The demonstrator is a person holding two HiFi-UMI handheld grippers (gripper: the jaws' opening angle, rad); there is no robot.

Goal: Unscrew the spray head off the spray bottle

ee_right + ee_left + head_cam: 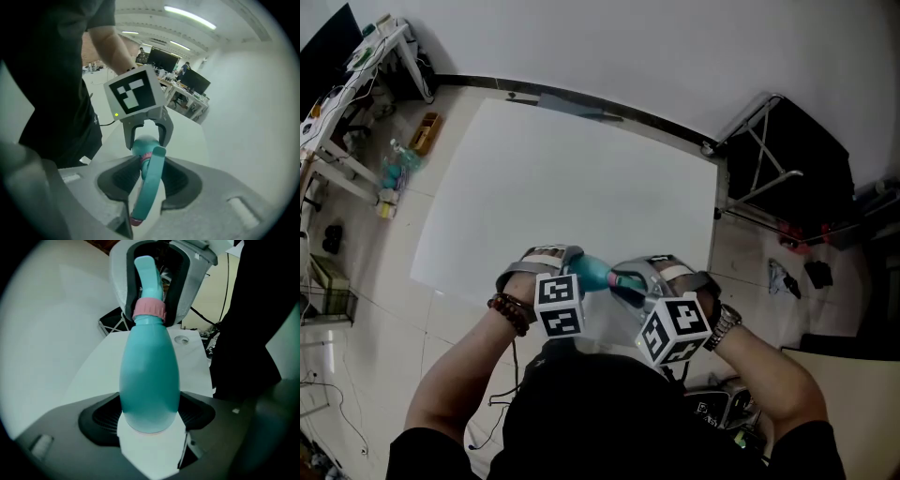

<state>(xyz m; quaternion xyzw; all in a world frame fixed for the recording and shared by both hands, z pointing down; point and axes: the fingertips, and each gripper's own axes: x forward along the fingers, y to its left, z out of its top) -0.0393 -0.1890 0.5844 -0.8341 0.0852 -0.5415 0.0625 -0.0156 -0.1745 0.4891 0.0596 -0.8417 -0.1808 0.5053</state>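
Left claw (pixel 150 414) pinches spray bottle (pixel 150 376) body, right claw (pixel 148 180) pinches spray head (pixel 150 185). Pink collar (pixel 150 309) sits on the neck, so unscrewing looks barely started.

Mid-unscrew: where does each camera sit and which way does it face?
Head view: on the person's head, down onto the white table; both forearms, left gripper, right gripper.
Left gripper view: on the left gripper, along its jaws clamping the teal bottle; torso at right.
Right gripper view: on the right gripper, along its jaws holding the spray head; torso, one forearm.
Shared: both gripper views show the opposite gripper and bottle.
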